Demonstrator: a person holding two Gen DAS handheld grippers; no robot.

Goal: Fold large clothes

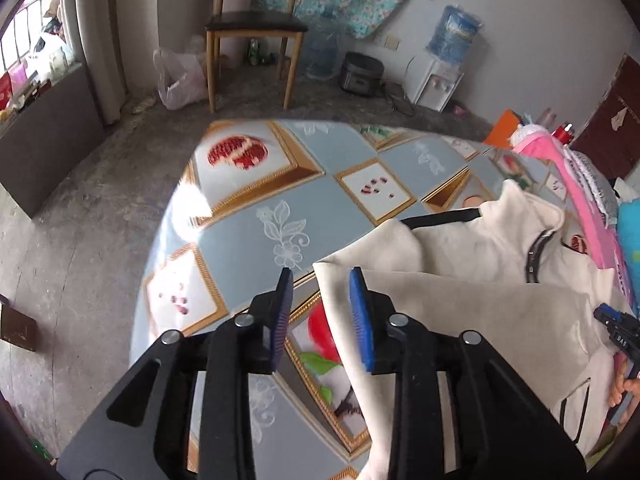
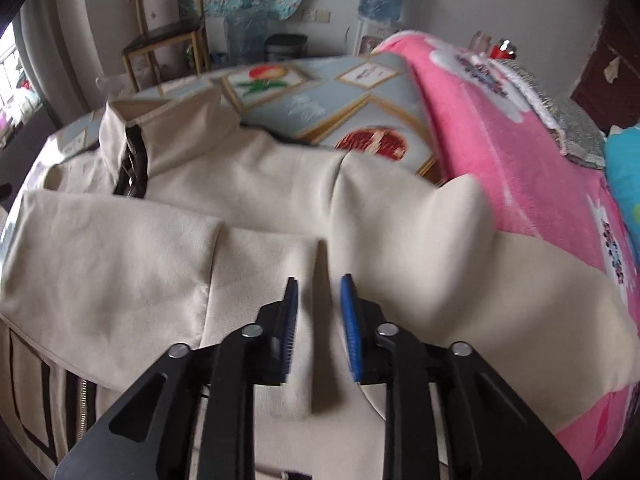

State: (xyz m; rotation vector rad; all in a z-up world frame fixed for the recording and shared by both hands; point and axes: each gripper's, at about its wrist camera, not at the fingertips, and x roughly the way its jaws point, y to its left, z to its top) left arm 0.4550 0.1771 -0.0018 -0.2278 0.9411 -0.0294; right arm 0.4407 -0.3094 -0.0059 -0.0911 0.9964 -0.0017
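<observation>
A large cream jacket [image 1: 460,304] with black trim and a zipper lies spread on the table, with one sleeve folded across its body [image 2: 112,264]. My left gripper [image 1: 320,280] hovers over the jacket's left corner, jaws apart. The cloth's edge runs beneath the gap and neither pad presses it. My right gripper [image 2: 319,282] stands open above the middle of the jacket, where a raised crease [image 2: 318,320] lies between the blue pads [image 2: 352,328] without being pinched. In the left wrist view the right gripper [image 1: 618,332] shows at the right edge, held by a hand.
The table [image 1: 248,216] wears a blue-grey cloth printed with fruit. A pink blanket [image 2: 520,152] is piled along the jacket's right side. Beyond the table stand a wooden chair [image 1: 256,24], water bottles [image 1: 454,36] and a plastic bag [image 1: 176,76] on the concrete floor.
</observation>
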